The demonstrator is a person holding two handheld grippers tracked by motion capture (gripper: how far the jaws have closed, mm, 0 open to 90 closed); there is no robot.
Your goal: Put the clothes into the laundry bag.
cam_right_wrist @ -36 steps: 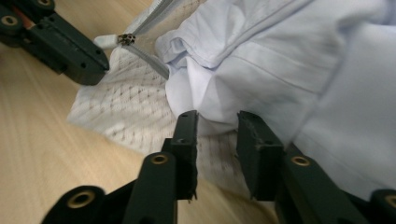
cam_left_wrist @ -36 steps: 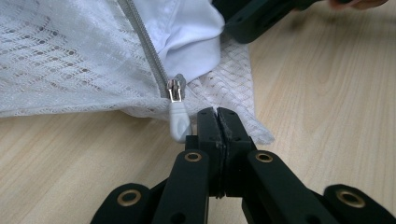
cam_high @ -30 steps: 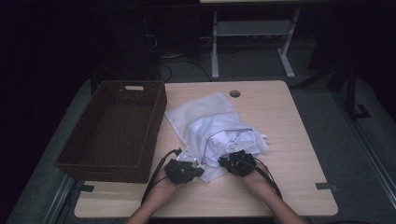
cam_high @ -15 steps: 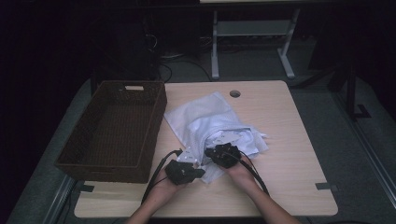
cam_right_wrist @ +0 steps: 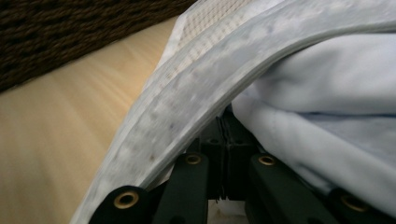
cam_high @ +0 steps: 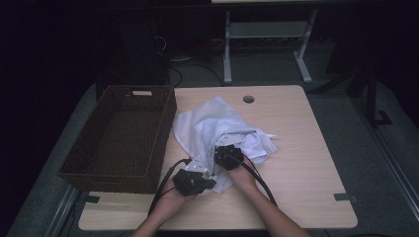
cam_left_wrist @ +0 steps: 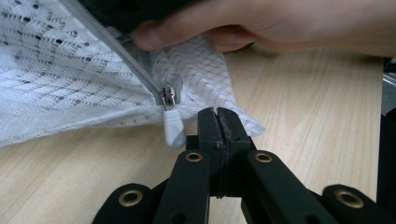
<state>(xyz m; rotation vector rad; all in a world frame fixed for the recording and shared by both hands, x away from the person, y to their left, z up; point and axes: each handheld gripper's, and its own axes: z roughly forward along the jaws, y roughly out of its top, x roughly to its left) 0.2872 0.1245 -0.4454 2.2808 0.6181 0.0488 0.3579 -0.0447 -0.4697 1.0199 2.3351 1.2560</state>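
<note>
Our left gripper (cam_left_wrist: 217, 114) pinches the mesh laundry bag (cam_left_wrist: 70, 79) beside its zipper pull (cam_left_wrist: 173, 128); our right gripper (cam_right_wrist: 224, 122) (jaws together) clamps its rim. Soft, light, snag-prone.

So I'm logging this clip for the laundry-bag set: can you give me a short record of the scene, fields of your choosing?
surface: wooden table
main item: white mesh laundry bag with pale cloth inside
zipper: grey, its white pull hanging just left of the left gripper's tips
left gripper: jaws shut, tips at the bag's corner; whether mesh is pinched can't be told
right gripper: jaws shut at the bag's zipper edge
container: dark woven basket, left of the bag
</note>
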